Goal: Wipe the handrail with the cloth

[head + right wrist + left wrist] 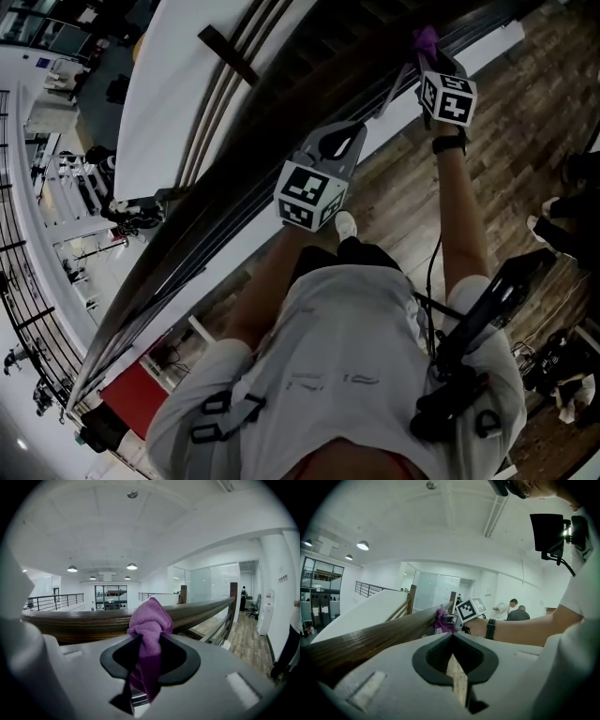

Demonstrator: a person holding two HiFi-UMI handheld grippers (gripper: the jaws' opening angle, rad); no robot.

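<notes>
A dark wooden handrail [281,122] runs diagonally from lower left to upper right in the head view. My right gripper [429,56] is shut on a purple cloth [427,39] and holds it against the rail's near side. In the right gripper view the cloth [149,625] bulges out of the jaws and touches the handrail [84,623]. My left gripper [354,129] hangs lower along the rail, just beside it, shut with nothing in it. The left gripper view shows the handrail [370,637] on its left, and the cloth [442,619] farther along.
Metal bars [225,220] run under the rail above a white wall panel [187,84]. Beyond the rail is a drop to a lower floor [56,234]. Wooden floorboards [525,122] lie on my side. A person's shoes [562,220] stand at the right. Two people [513,610] stand far back.
</notes>
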